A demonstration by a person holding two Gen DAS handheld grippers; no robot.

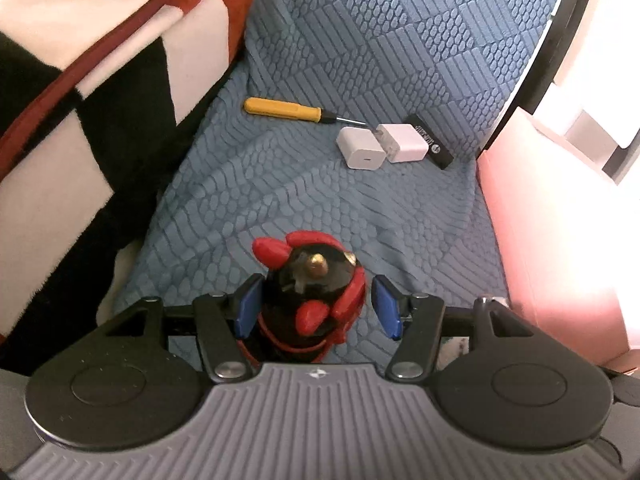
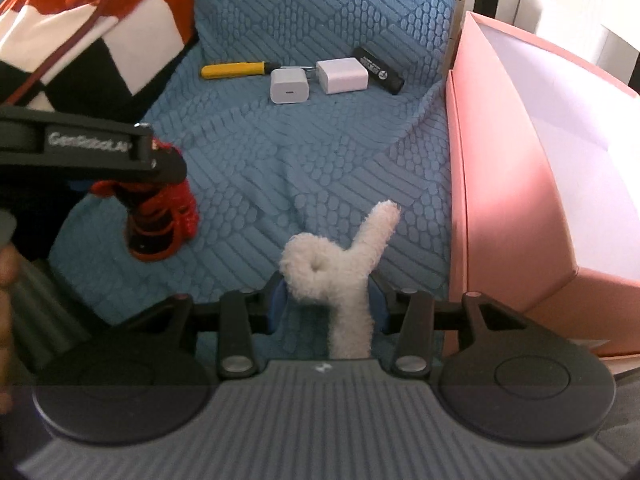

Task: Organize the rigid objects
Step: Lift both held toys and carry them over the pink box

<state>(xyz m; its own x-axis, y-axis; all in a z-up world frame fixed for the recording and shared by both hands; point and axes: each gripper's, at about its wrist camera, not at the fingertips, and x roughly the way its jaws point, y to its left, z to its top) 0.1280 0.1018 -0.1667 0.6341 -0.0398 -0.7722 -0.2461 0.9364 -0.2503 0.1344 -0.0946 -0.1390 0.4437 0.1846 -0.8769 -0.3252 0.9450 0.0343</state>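
Observation:
A red and black toy figure [image 1: 316, 280] sits between the blue pads of my left gripper [image 1: 318, 306], which is shut on it. The left pad touches it, and a thin gap shows by the right pad near its top. In the right wrist view the same figure [image 2: 160, 220] hangs tilted just over the blue cover. My right gripper [image 2: 328, 304] is shut on a white fluffy toy [image 2: 340, 268], whose limb sticks up and to the right. At the back lie a yellow screwdriver [image 1: 288, 110], two white chargers [image 1: 362, 148] [image 1: 404, 142] and a black stick [image 1: 430, 140].
A blue textured cover [image 1: 320, 200] spreads over the surface and up the back. An open pink box [image 2: 520, 200] stands along the right side, close to my right gripper. A checked red, white and black blanket [image 1: 80, 100] is heaped on the left.

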